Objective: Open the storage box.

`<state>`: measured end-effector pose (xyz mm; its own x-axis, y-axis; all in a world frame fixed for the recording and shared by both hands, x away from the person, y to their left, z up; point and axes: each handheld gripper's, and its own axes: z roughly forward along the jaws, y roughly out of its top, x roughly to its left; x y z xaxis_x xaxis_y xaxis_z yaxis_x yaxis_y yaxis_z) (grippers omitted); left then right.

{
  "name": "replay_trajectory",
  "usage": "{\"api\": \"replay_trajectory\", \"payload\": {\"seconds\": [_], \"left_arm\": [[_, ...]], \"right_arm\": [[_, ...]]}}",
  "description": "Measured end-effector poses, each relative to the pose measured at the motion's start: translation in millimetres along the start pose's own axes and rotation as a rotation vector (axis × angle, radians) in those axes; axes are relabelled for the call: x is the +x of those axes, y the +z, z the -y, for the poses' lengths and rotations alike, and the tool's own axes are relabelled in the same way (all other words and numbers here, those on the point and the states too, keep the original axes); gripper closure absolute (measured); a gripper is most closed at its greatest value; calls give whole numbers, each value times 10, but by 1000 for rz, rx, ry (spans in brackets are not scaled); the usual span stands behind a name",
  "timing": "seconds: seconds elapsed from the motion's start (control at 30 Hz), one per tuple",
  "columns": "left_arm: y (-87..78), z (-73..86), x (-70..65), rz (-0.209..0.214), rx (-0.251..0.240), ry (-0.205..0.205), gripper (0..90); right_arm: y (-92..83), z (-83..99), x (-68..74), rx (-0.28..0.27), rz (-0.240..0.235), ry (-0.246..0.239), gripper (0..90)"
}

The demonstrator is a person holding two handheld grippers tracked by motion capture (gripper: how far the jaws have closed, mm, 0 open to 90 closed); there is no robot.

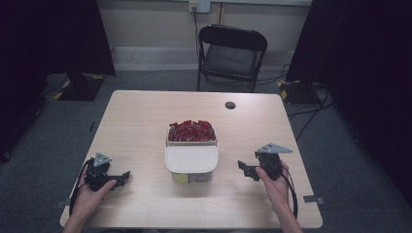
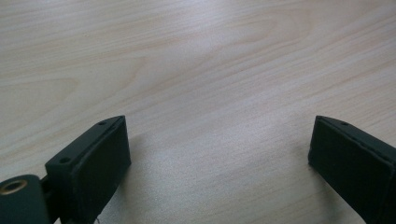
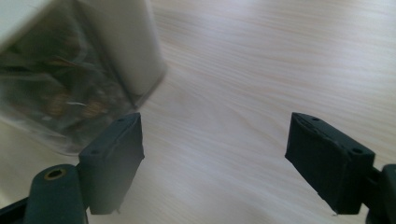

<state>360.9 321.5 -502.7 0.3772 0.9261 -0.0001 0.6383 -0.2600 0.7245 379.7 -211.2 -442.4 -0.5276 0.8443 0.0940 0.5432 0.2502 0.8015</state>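
A clear box (image 1: pixel 191 165) sits in the middle of the worktop (image 1: pixel 141 116). A white lid (image 1: pixel 191 158) covers its near half, so what lies under the lid is hard to make out. Red packets (image 1: pixel 191 130) fill the open far half.

The left gripper (image 1: pixel 121 177) lies low at the near left, well apart from the box. Its jaws are spread wide with bare wood between them.

The right gripper (image 1: pixel 244 170) is near the box's right side, not touching it. Its jaws are spread wide too, with nothing between them. In the right gripper view the box is blurry and cut off at the top left corner.
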Motion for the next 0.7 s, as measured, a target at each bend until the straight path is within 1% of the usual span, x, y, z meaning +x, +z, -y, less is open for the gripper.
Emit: {"api": "replay_trajectory", "payload": {"seconds": [0.13,0.17,0.2,0.27,0.3,0.37,0.5,0.6,0.63,0.67,0.7], "left_arm": [[-1,1,-6,-4,-1,-5,49],[-1,1,-6,-4,-1,-5,50],[-2,1,-6,-4,-1,-5,50],[-4,2,-5,-6,1,-4,50],[-2,2,-7,-5,-1,-6,50],[-3,2,-7,-6,0,-6,50],[-4,2,-6,-6,2,-4,50],[-4,2,-5,-6,2,-4,50],[-4,2,-5,-6,2,-4,49],[-3,2,-5,-5,1,-4,49],[-3,2,-6,-6,0,-5,50]], "right_arm": [[-14,-99,160,-17,-75,-30,164],[-14,-99,160,-17,-75,-30,164],[-15,-127,199,-26,-96,-39,162],[-12,-192,286,-42,-129,-52,161],[-9,-237,351,-42,-152,-66,157],[-9,-278,408,-51,-178,-66,158],[-33,-346,497,-73,-221,-79,157],[-57,-399,573,-89,-249,-102,152],[-57,-399,573,-89,-249,-102,152],[-77,-439,644,-99,-273,-123,151],[-80,-451,668,-102,-278,-132,150]]}}
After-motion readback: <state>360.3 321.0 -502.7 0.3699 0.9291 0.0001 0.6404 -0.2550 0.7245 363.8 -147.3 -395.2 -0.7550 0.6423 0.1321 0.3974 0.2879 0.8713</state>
